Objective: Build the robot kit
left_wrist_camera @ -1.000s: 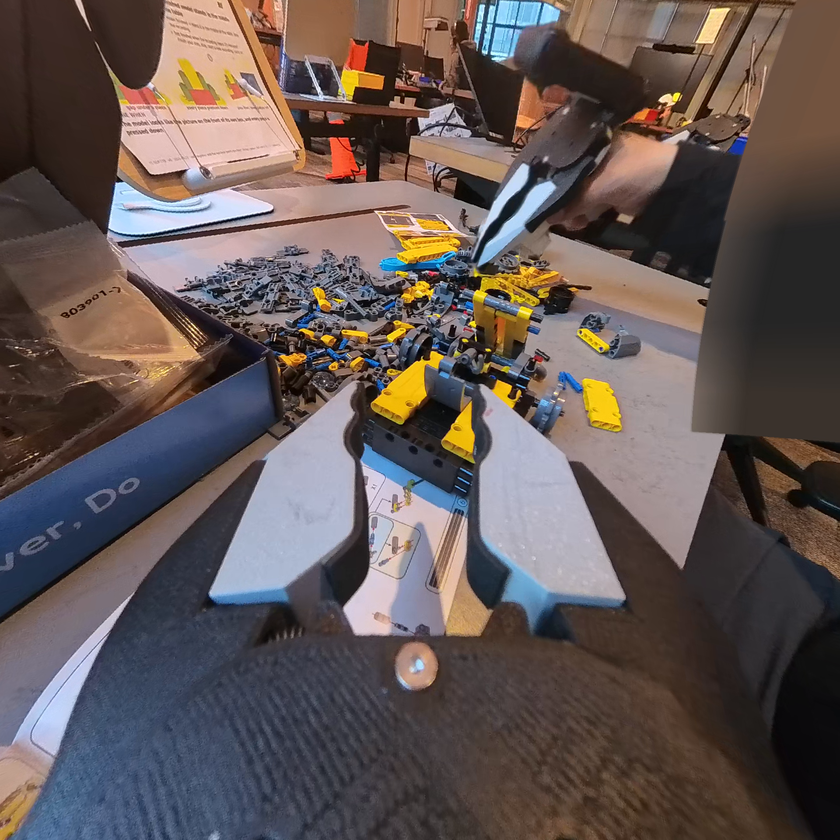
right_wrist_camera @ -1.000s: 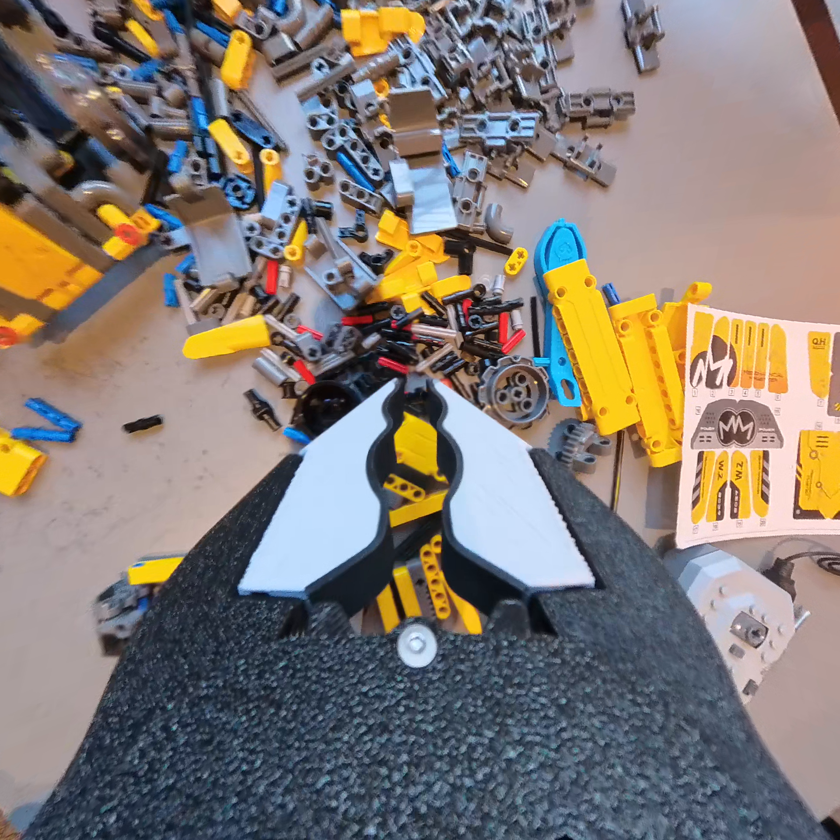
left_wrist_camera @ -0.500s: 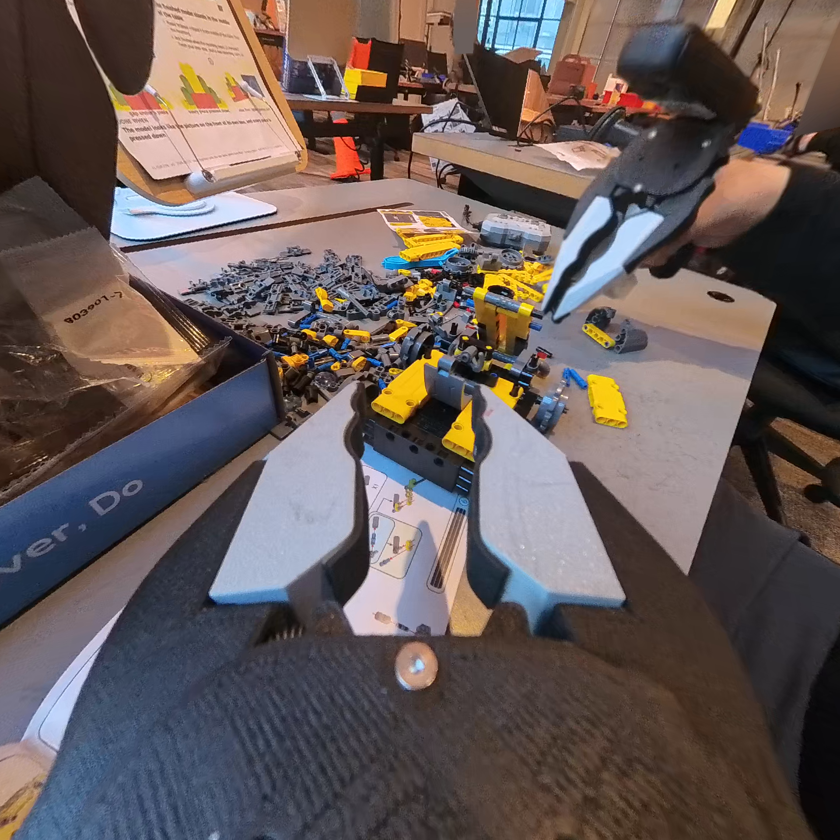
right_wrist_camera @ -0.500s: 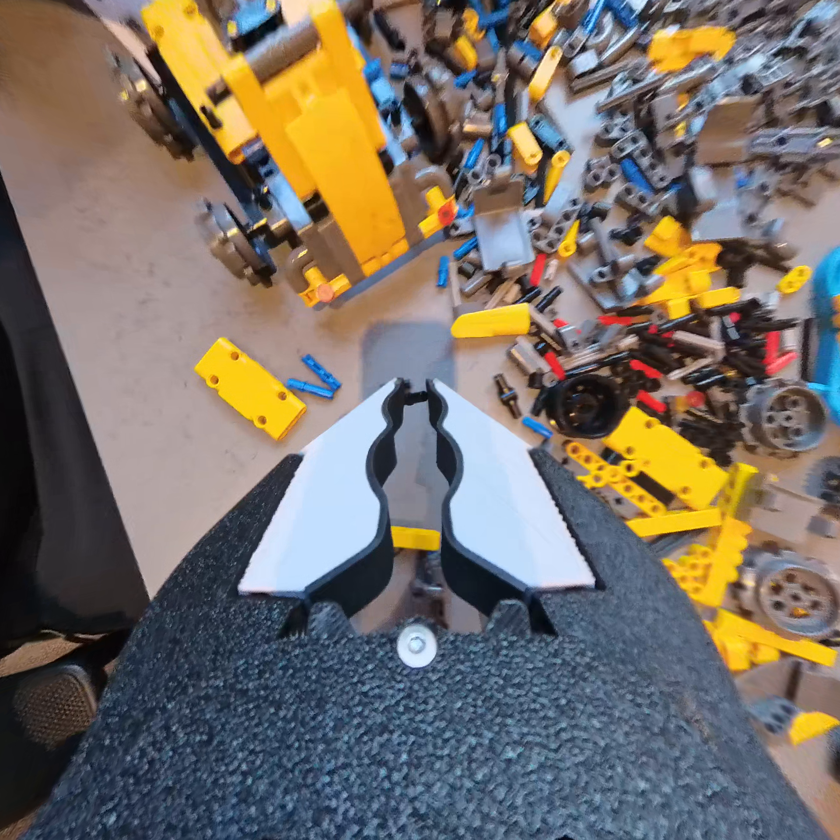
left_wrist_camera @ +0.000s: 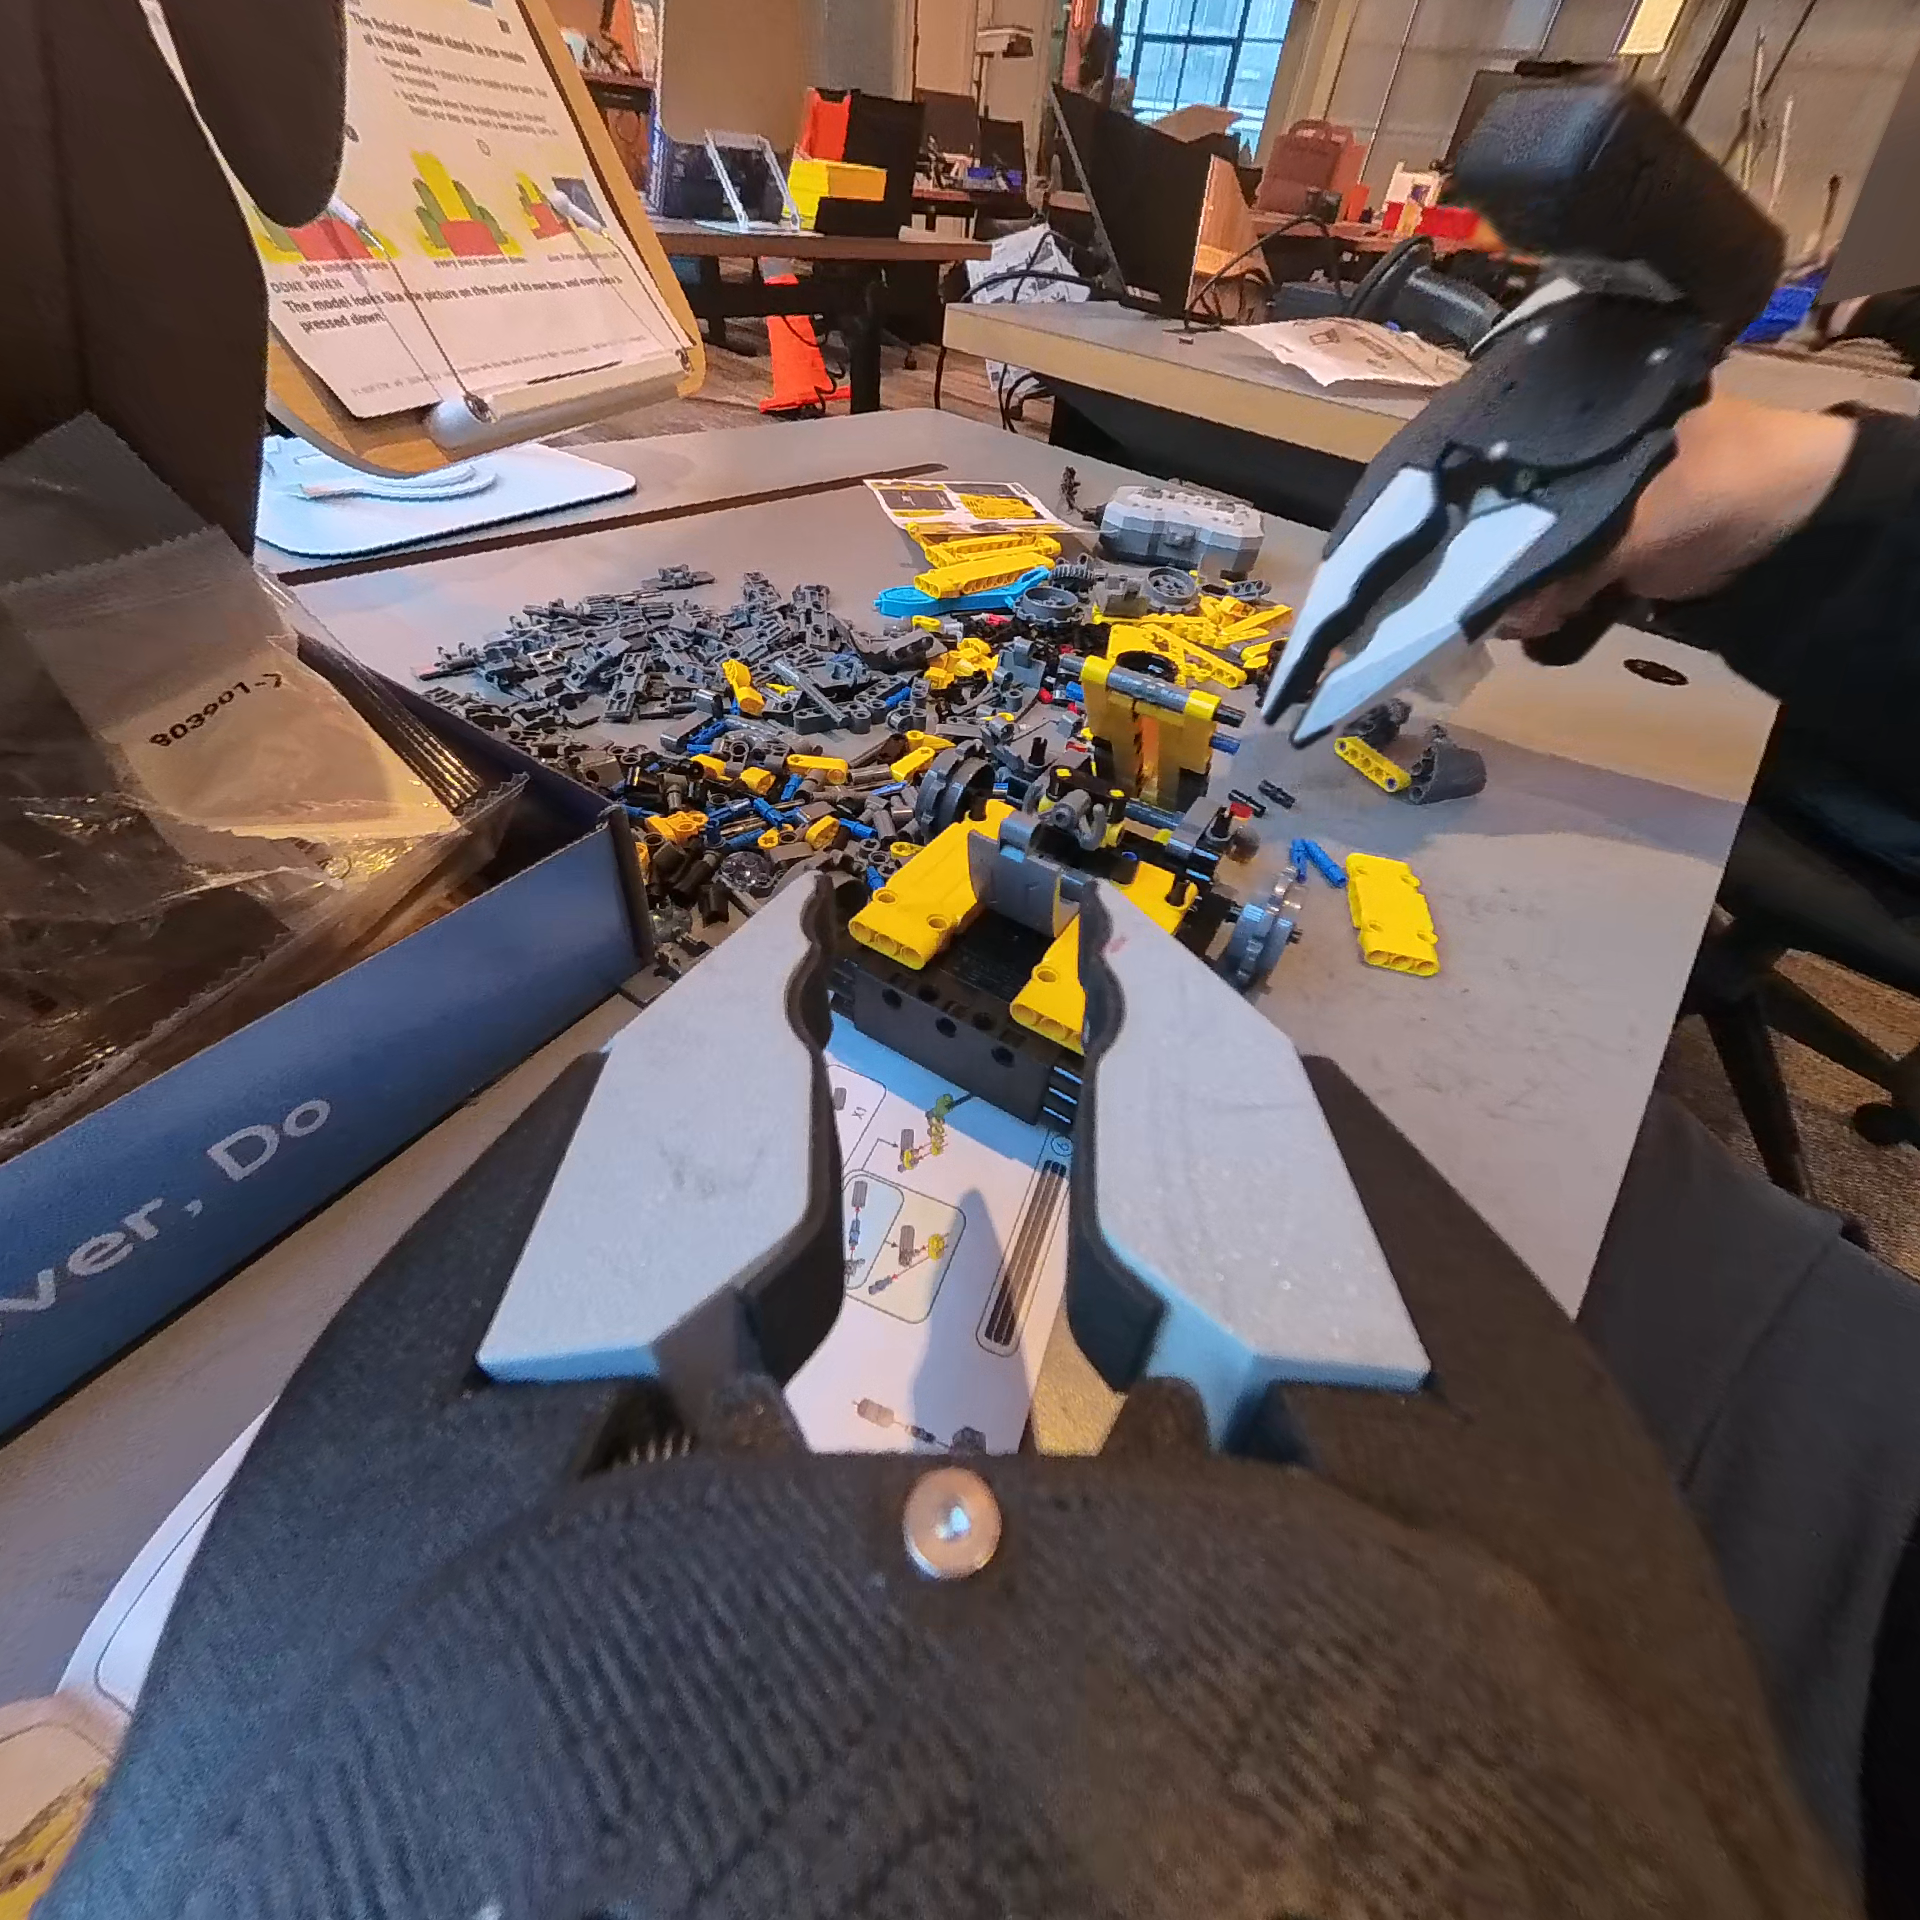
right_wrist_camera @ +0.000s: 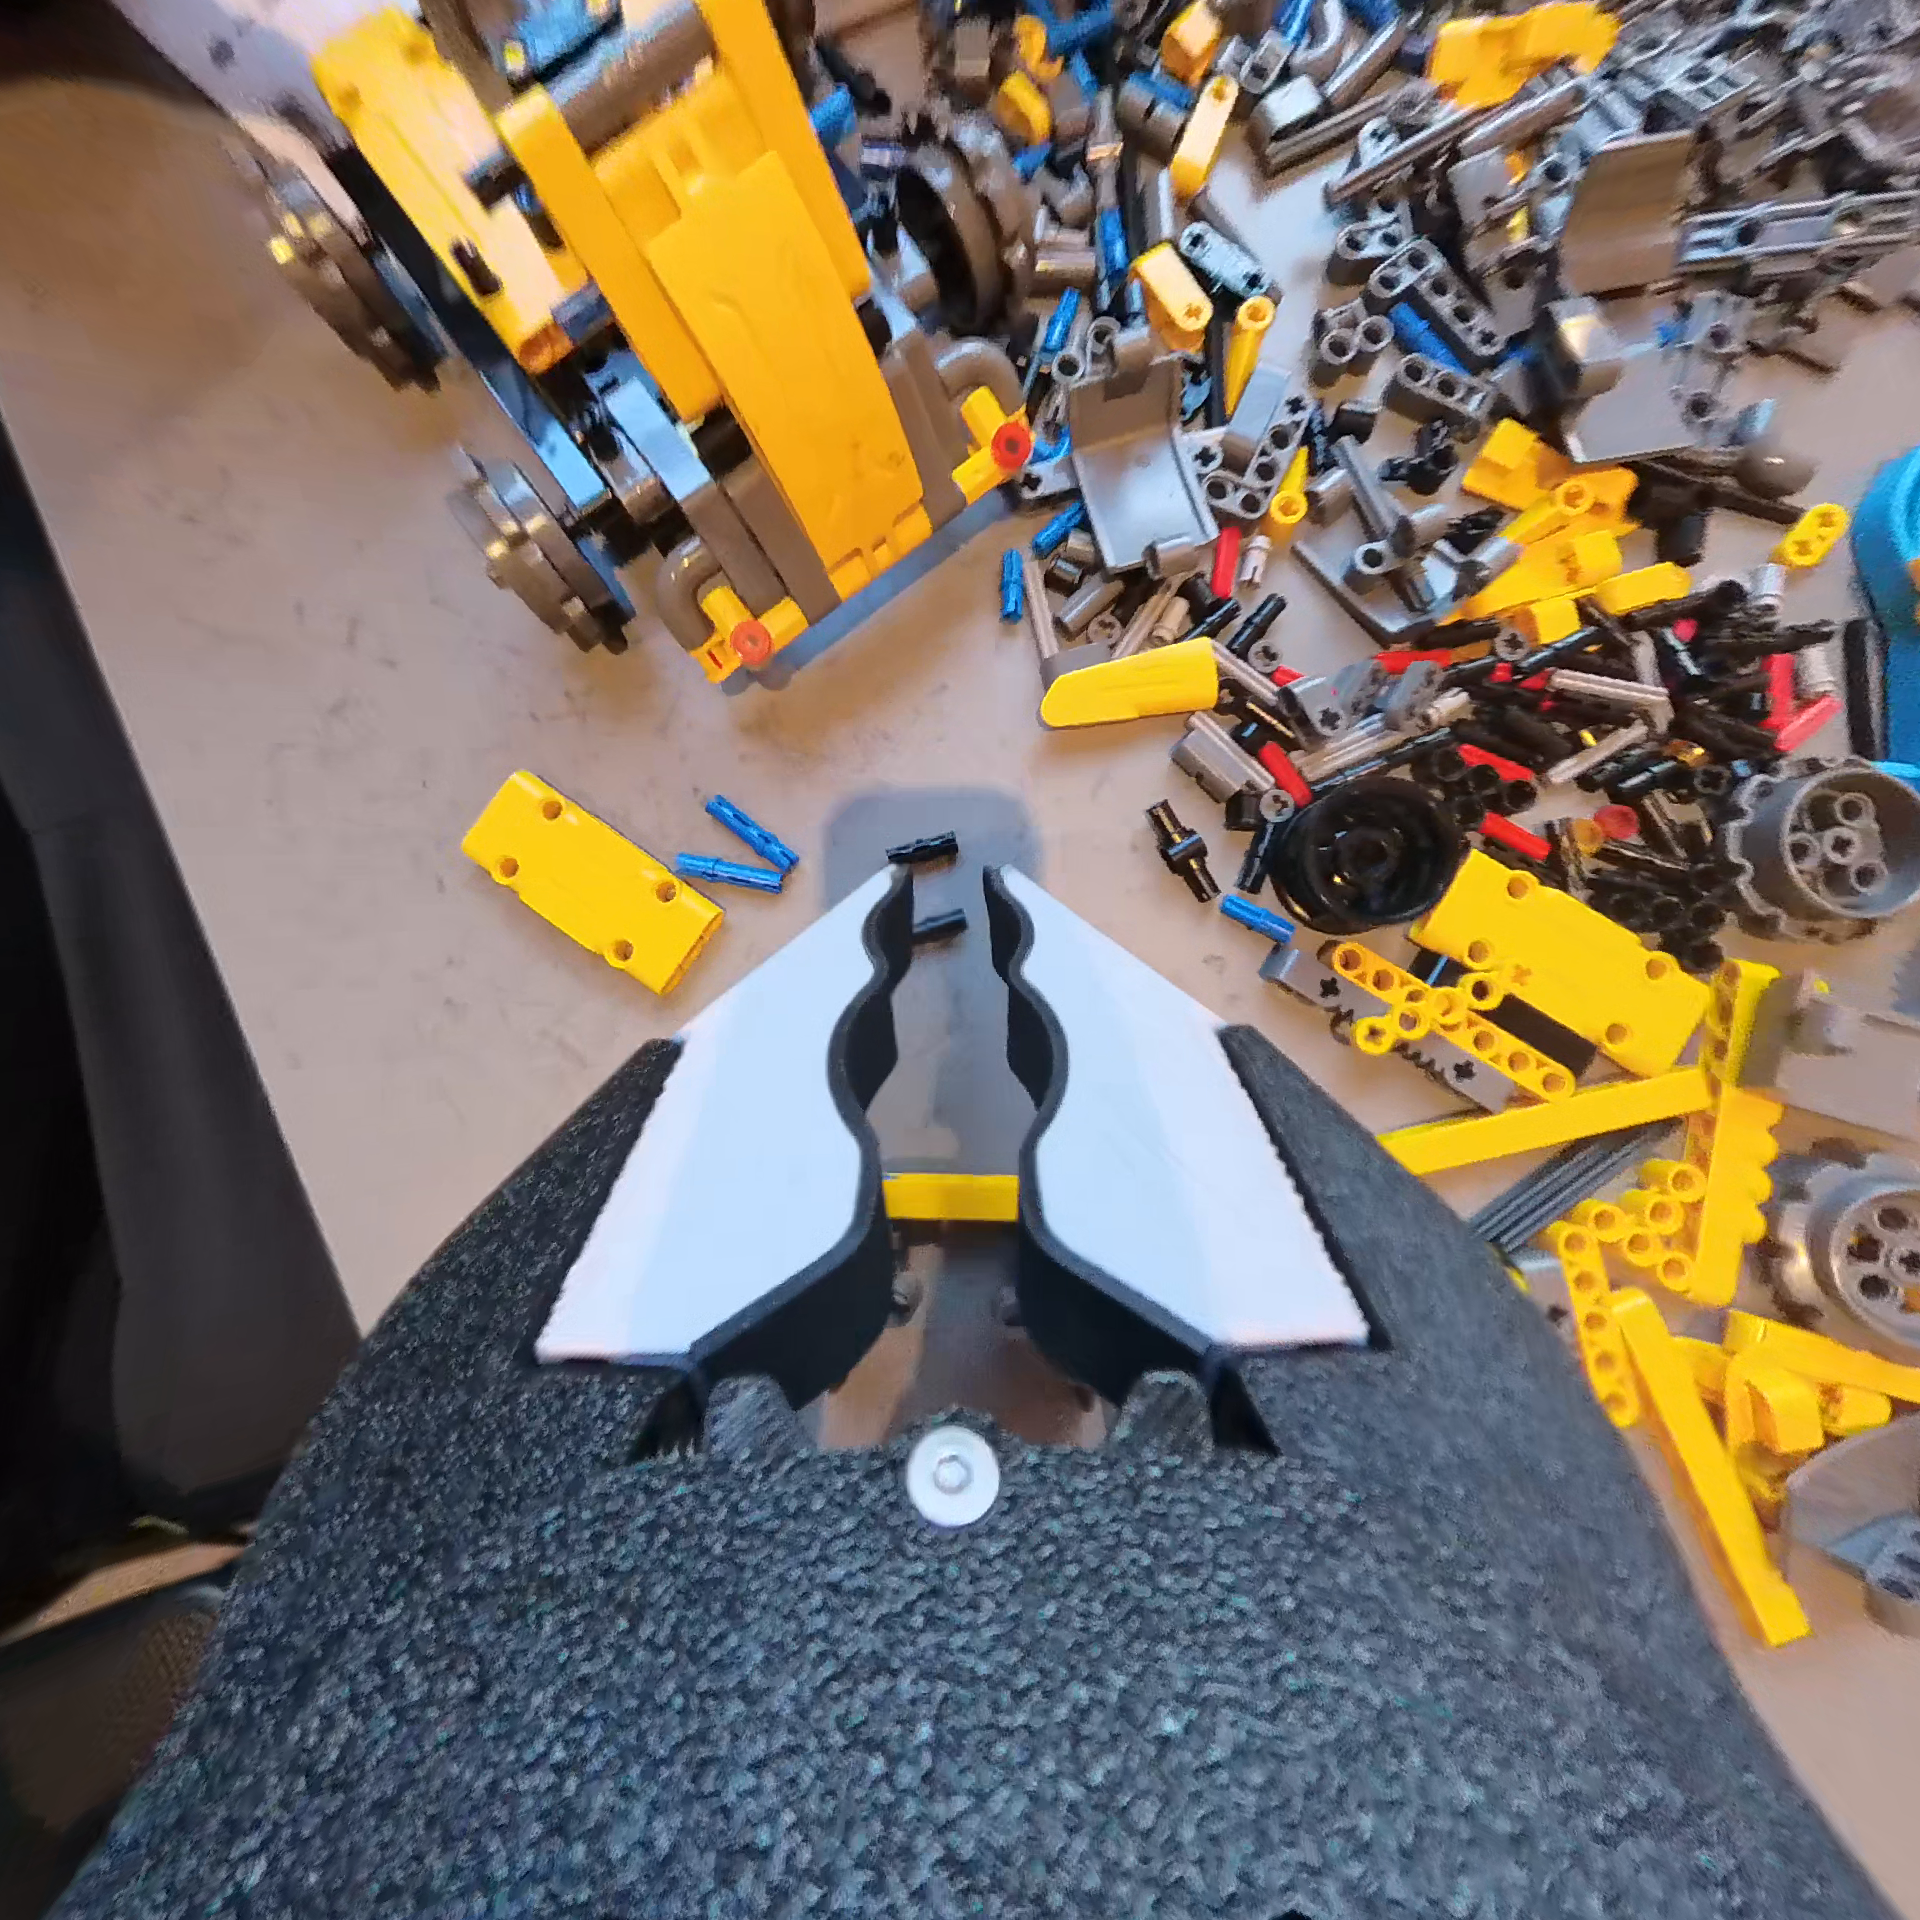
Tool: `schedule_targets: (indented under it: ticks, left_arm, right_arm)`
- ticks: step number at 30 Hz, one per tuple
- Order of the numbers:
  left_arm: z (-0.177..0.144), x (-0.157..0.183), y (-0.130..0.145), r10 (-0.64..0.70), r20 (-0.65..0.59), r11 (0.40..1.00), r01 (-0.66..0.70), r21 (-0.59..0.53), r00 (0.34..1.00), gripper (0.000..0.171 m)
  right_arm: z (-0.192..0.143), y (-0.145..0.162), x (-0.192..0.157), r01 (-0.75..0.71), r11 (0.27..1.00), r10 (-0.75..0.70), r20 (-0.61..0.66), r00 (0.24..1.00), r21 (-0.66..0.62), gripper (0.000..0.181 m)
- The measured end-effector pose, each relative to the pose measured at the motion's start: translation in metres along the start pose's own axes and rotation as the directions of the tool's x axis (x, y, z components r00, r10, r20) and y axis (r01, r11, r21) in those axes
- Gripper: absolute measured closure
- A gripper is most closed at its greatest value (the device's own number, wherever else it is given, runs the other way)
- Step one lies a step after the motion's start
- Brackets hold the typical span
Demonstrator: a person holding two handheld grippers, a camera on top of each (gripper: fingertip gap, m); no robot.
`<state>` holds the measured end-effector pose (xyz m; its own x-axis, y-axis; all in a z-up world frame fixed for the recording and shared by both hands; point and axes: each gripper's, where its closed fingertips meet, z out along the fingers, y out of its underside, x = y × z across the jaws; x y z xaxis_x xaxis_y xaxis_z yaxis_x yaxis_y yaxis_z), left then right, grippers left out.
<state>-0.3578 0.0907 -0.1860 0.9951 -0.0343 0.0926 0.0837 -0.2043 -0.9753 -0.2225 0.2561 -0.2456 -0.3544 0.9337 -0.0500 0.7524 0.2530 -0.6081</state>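
left wrist view: left gripper [left_wrist_camera: 951, 935] low over the grey table [left_wrist_camera: 1496, 1049], fingers [left_wrist_camera: 717, 1122] parted to a medium gap and holding nothing. between and just past the tips sits a partly built yellow-and-black brick vehicle [left_wrist_camera: 1029, 914], its black block end resting on an instruction sheet [left_wrist_camera: 935, 1226] that lies under the gripper. whether the tips touch the model cannot be told. left of it a blue cardboard box [left_wrist_camera: 312, 1081] with clear plastic bags [left_wrist_camera: 156, 790] inside. behind the model a wide scatter of loose grey, black, blue and yellow building parts [left_wrist_camera: 727, 717]. a flat yellow panel [left_wrist_camera: 1392, 914] lies apart to the right, blue pins beside it. far end of the table: a sticker sheet [left_wrist_camera: 966, 504] and a grey motor block [left_wrist_camera: 1179, 525]. a document stand [left_wrist_camera: 468, 239] with a printed page sits at upper left. right gripper [left_wrist_camera: 1283, 722] hangs in the air at upper right, held by a hand [left_wrist_camera: 1714, 520], tips pointed down near the table. right wrist view: right gripper [right_wrist_camera: 940, 883] looks down on the table [right_wrist_camera: 312, 779], fingers [right_wrist_camera: 748, 1122] narrowly apart, nothing pinched. a small black pin [right_wrist_camera: 922, 848] lies just beyond the tips, and a second black pin [right_wrist_camera: 940, 922] shows in the gap; contact cannot be told. two blue pins [right_wrist_camera: 743, 847] and the yellow panel [right_wrist_camera: 590, 896] lie to the left, the vehicle [right_wrist_camera: 675, 312] above, a black wheel [right_wrist_camera: 1371, 857] and the parts heap [right_wrist_camera: 1507, 520] to the right.
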Motion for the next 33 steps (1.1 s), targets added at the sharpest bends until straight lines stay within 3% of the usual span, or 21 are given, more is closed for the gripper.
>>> schedule_targets:
  ticks: [5,12,19,23,27,33]
  left_arm:
    - [0.000,0.000,-0.001,0.007,0.005,1.000,-0.008,0.006,1.000,0.127]
    - [-0.002,0.001,-0.003,0.045,0.035,0.999,-0.046,0.027,0.998,0.124]
    - [-0.003,0.002,-0.004,0.065,0.040,0.997,-0.066,0.030,0.997,0.123]
    - [-0.003,0.003,-0.004,0.067,0.038,0.997,-0.068,0.032,0.997,0.123]
    - [-0.003,0.003,-0.004,0.068,0.036,0.997,-0.069,0.036,0.997,0.123]
    - [-0.003,0.003,-0.004,0.066,0.035,0.997,-0.068,0.034,0.997,0.122]
  right_arm:
    - [-0.020,0.000,-0.001,-0.070,0.994,0.074,-0.039,0.996,0.084,0.167]
    - [-0.051,0.011,-0.036,0.013,0.989,-0.004,-0.066,0.998,0.145,0.174]
    - [-0.030,0.061,-0.049,0.050,0.996,-0.059,-0.127,0.990,-0.076,0.174]
    - [-0.024,0.077,-0.037,0.046,0.987,-0.081,-0.227,0.971,-0.154,0.166]
    - [-0.036,0.081,-0.017,-0.025,0.989,-0.024,-0.325,0.945,-0.147,0.166]
    - [-0.046,0.062,-0.028,-0.033,0.999,0.027,-0.286,0.958,-0.014,0.174]
